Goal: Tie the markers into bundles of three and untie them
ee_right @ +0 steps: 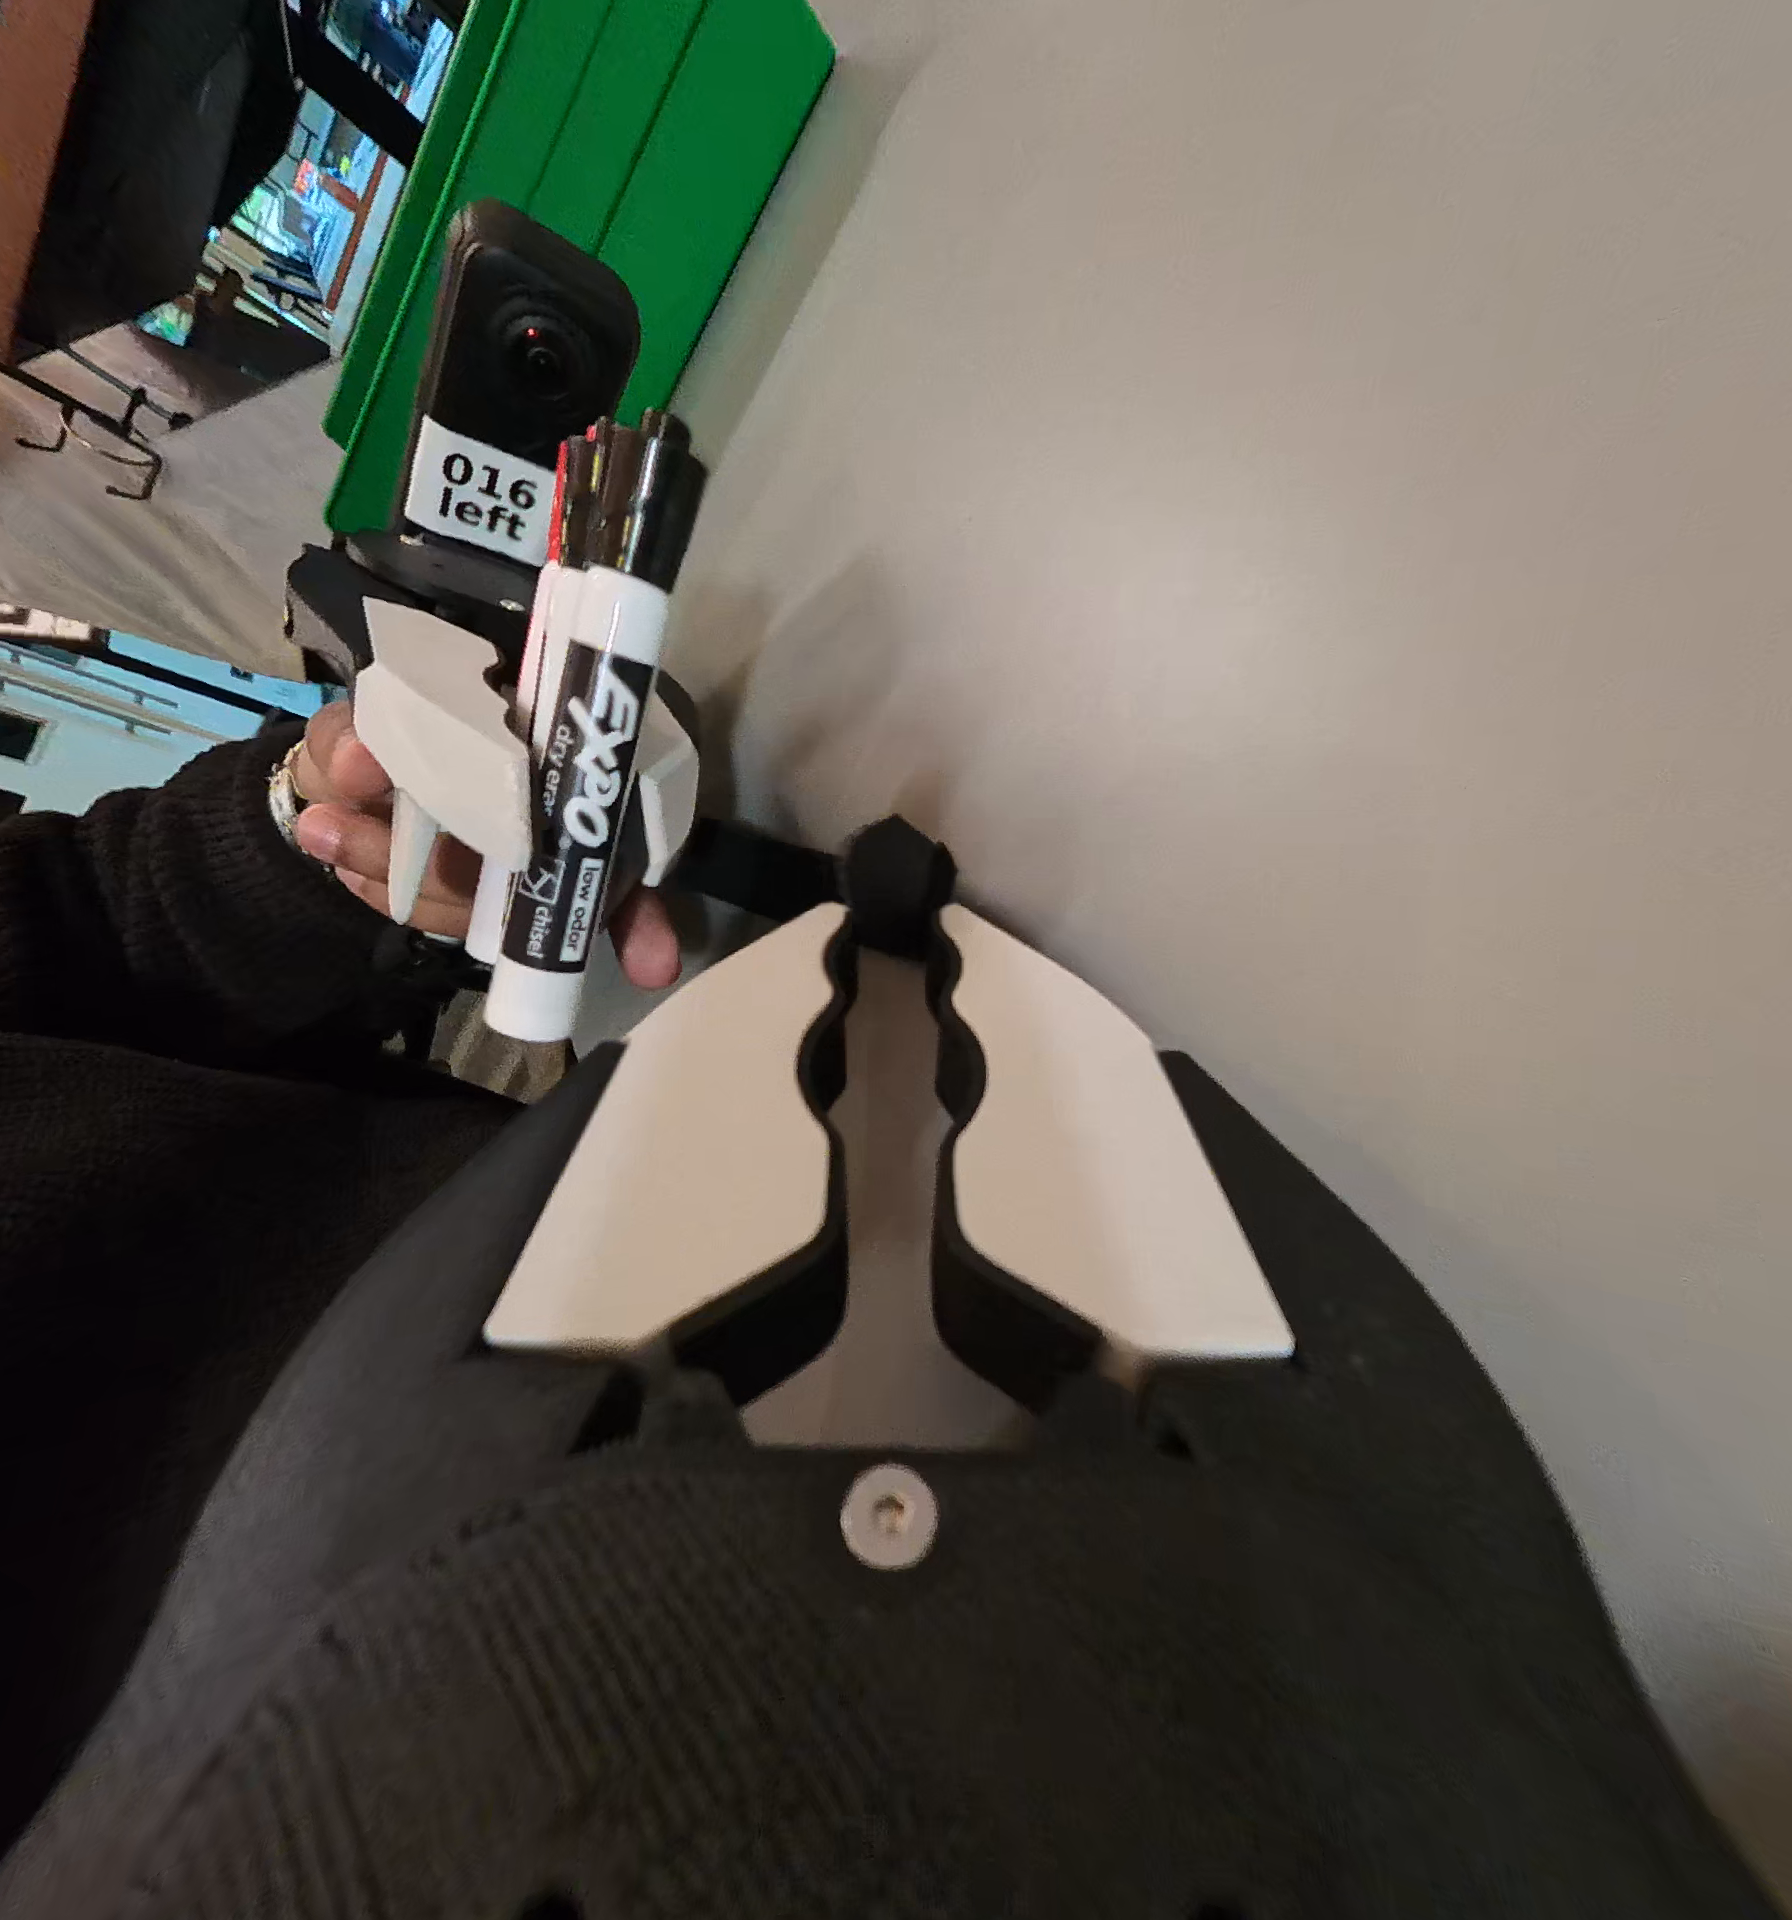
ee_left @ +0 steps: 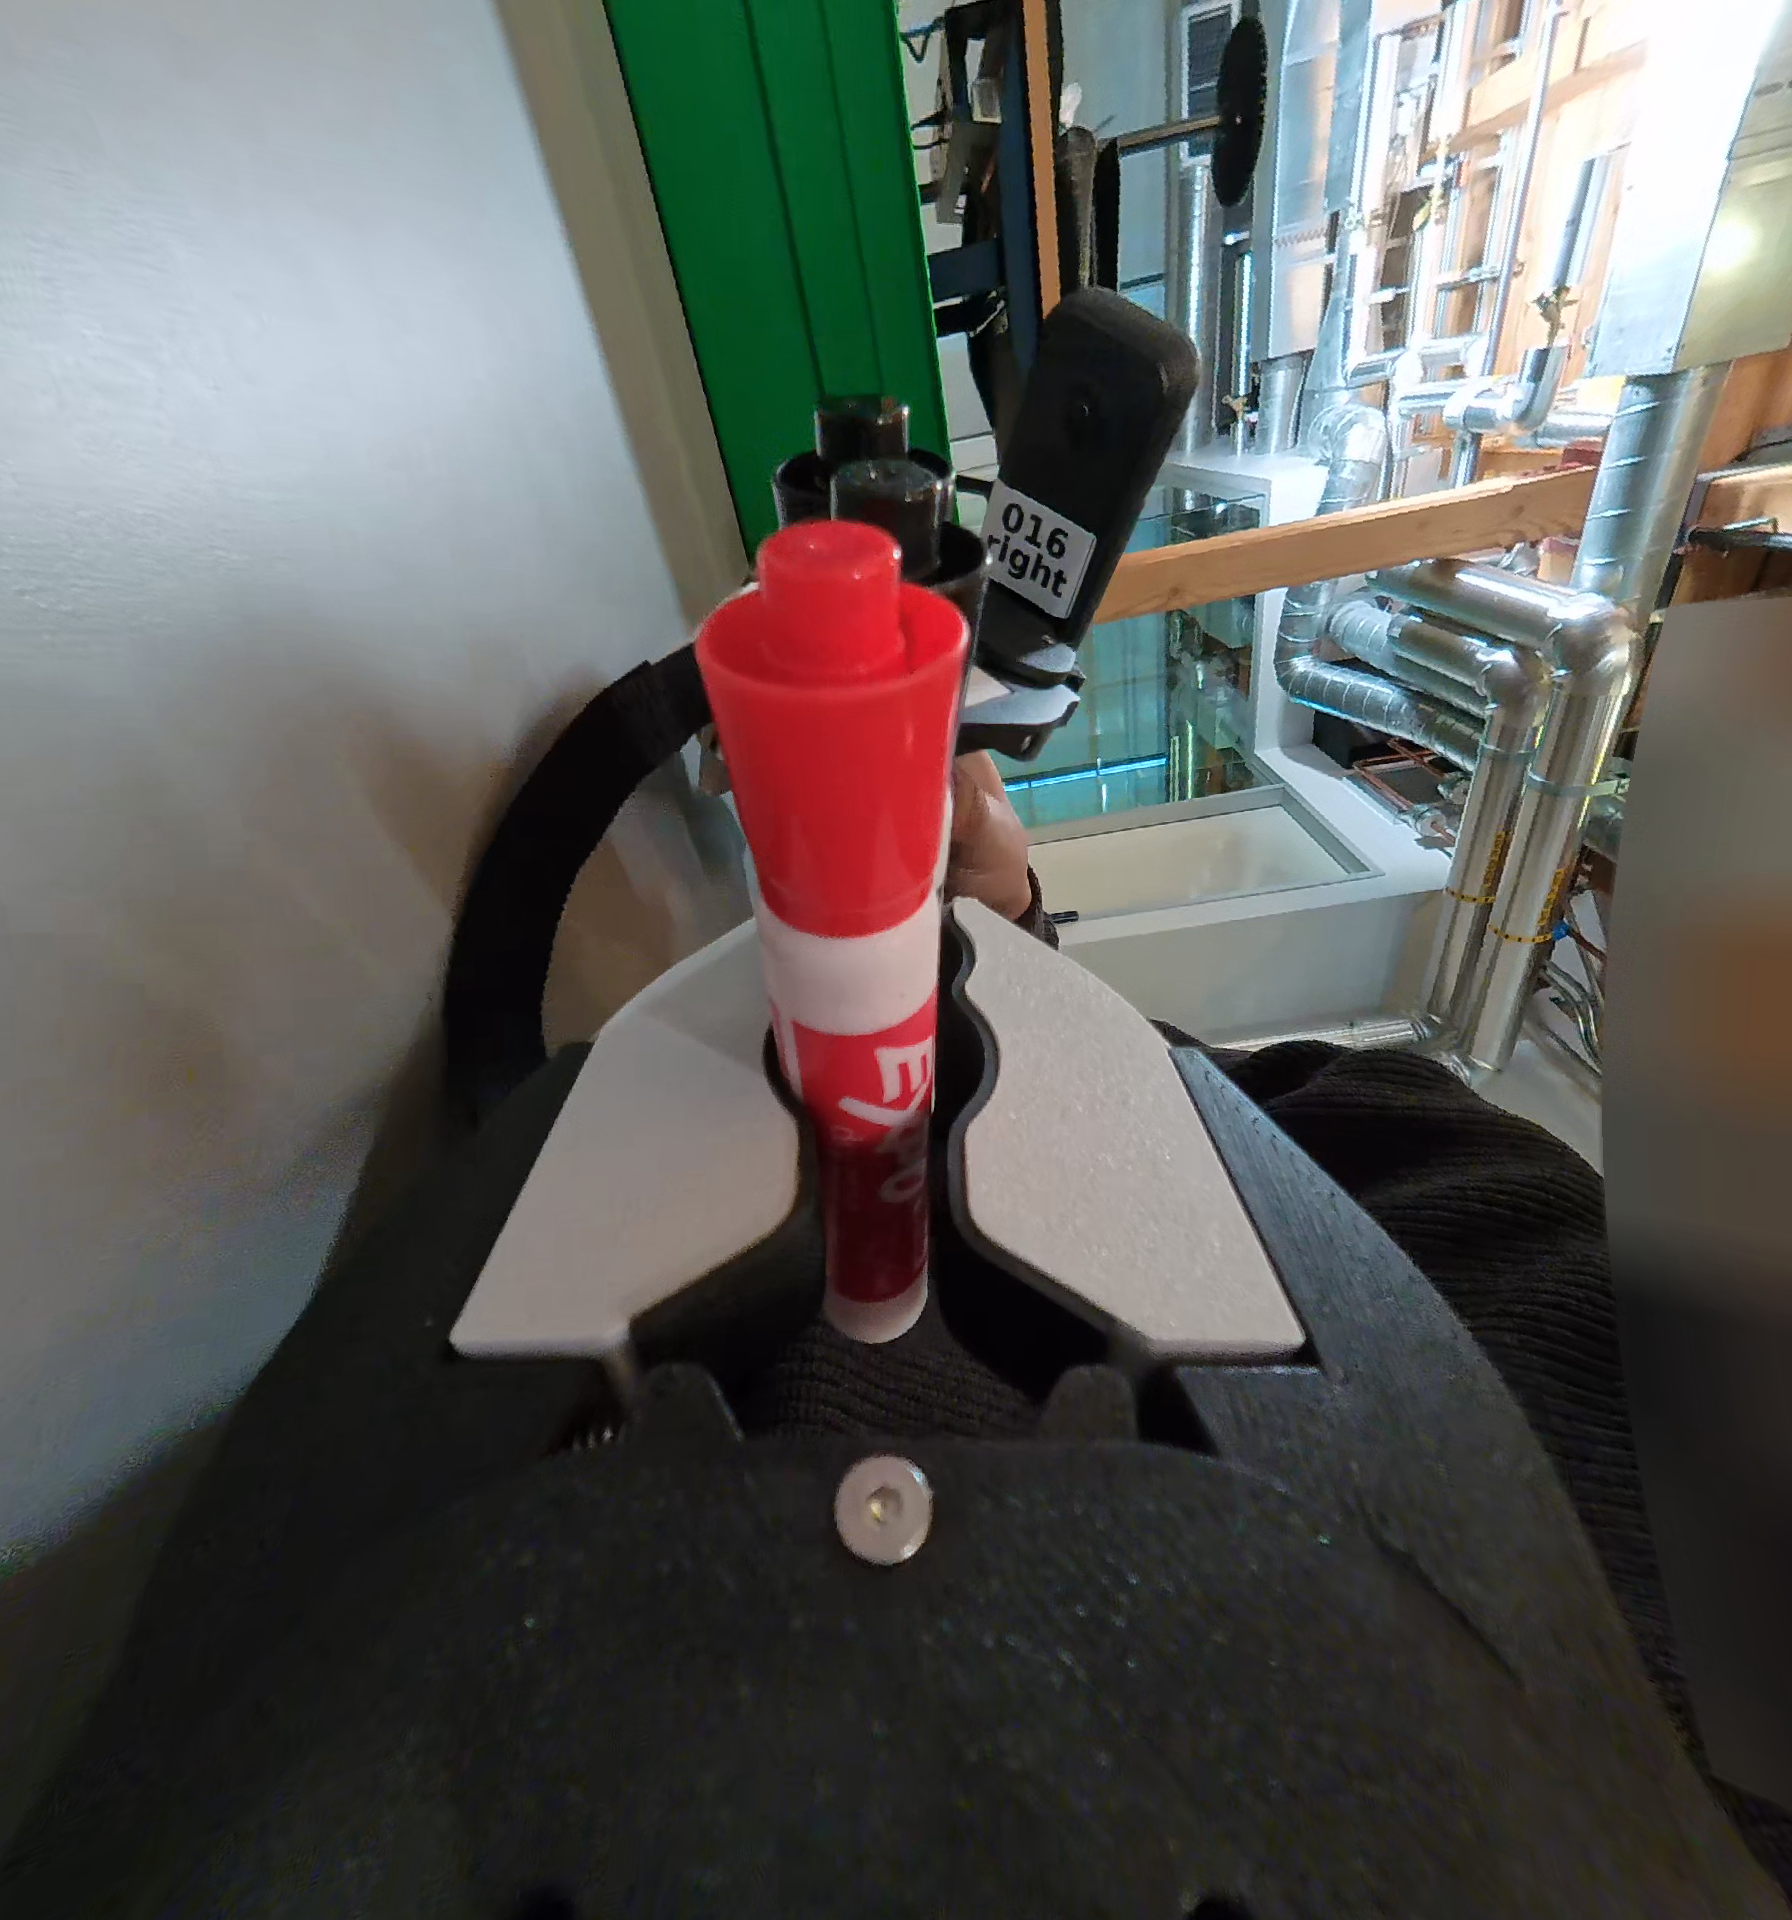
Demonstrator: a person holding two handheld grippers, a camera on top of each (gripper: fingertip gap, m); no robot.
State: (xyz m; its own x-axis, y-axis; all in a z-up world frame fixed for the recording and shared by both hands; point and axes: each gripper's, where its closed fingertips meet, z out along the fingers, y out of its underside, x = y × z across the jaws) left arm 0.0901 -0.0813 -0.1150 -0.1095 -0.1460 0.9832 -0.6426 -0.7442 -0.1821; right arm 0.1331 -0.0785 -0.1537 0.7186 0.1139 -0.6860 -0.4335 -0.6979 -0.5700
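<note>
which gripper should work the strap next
Right. The right gripper already pinches the black strap at its tip, while the left gripper is shut on the markers.

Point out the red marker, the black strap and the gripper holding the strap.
Red marker (ee_left: 830,790): left wrist view, on its red cap.
Black strap (ee_left: 518,914): left wrist view, on the curved band.
Right gripper (ee_right: 892,935): right wrist view, between its fingertips.

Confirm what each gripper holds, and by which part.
Left gripper clamps the marker bundle around the lower barrels, red marker nearest its camera. Right gripper pinches the black strap at its end, at the fingertips.
</note>
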